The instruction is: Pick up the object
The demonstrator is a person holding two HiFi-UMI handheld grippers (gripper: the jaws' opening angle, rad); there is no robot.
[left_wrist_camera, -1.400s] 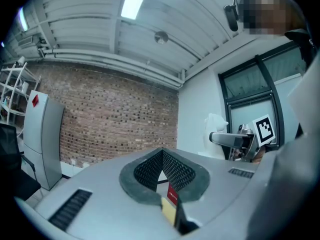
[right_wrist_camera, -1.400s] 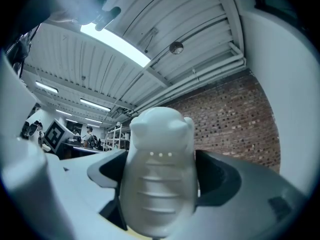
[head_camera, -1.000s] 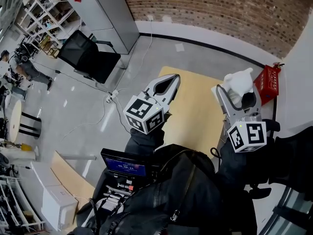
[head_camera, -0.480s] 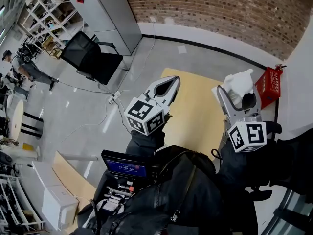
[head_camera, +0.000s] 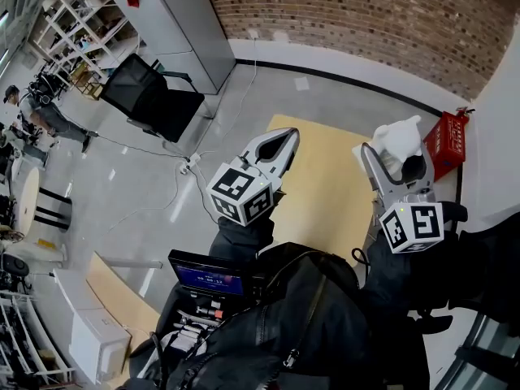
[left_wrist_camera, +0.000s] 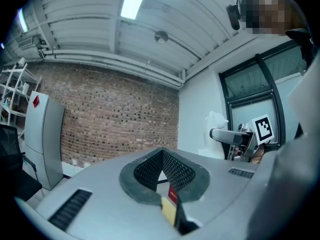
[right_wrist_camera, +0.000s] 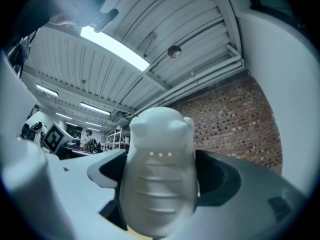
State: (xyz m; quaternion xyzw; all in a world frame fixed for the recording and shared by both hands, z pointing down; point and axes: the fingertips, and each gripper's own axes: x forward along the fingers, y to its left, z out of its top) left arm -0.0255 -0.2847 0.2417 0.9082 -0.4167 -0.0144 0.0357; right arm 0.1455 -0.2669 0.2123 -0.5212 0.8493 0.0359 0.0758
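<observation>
A white animal-shaped figure point(head_camera: 396, 139) is held up off the light wooden table point(head_camera: 317, 187), clamped between the jaws of my right gripper point(head_camera: 393, 161). In the right gripper view the white figure point(right_wrist_camera: 159, 176) fills the middle, pinched between the two grey jaws, with the ceiling behind it. My left gripper point(head_camera: 279, 142) is raised over the table's left edge, its jaws closed together with nothing between them. From the left gripper view the left gripper point(left_wrist_camera: 163, 170) points at the brick wall, and the white figure point(left_wrist_camera: 216, 134) shows at the right with the right gripper point(left_wrist_camera: 226, 135).
A red crate point(head_camera: 448, 139) stands on the floor beyond the table's far right corner. A black chair point(head_camera: 151, 94) and a grey cabinet point(head_camera: 175, 24) stand at the left. An open case with a small screen point(head_camera: 205, 279) lies near the person's legs.
</observation>
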